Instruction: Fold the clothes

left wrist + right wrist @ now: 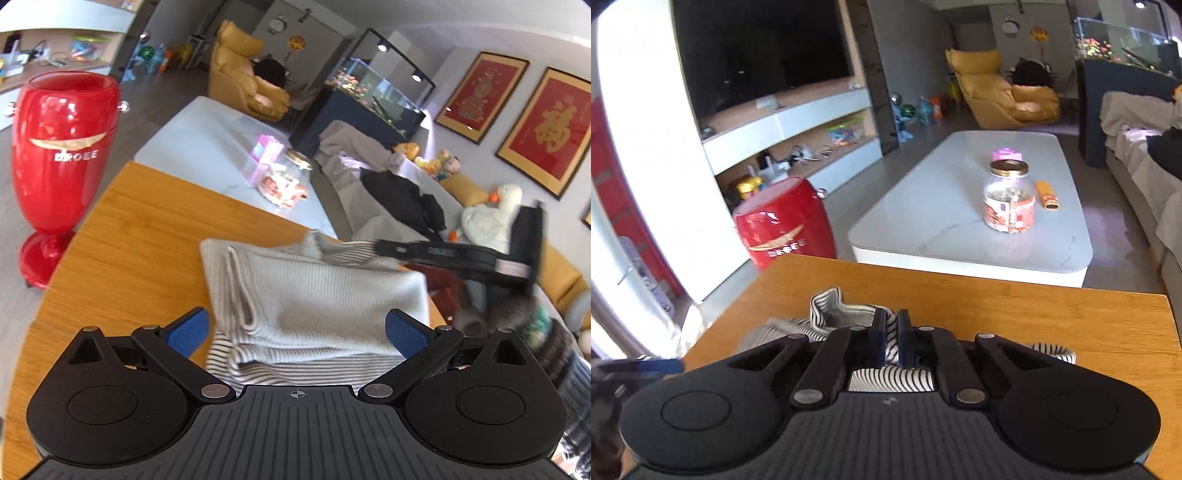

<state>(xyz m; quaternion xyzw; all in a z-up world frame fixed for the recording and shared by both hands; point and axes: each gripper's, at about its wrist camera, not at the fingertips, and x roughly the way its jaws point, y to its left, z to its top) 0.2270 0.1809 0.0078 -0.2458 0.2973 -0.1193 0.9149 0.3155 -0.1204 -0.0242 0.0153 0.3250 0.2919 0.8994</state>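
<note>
While L hand-held gripper (295,328) hovers spread over garment (314,295), R hand-held gripper (892,339), tilted down, pinches striped edge.

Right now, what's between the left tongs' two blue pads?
The folded striped garment on the wooden table lies in the gap between the left tongs; pads stand wide, not touching it. Left wrist view.
</note>
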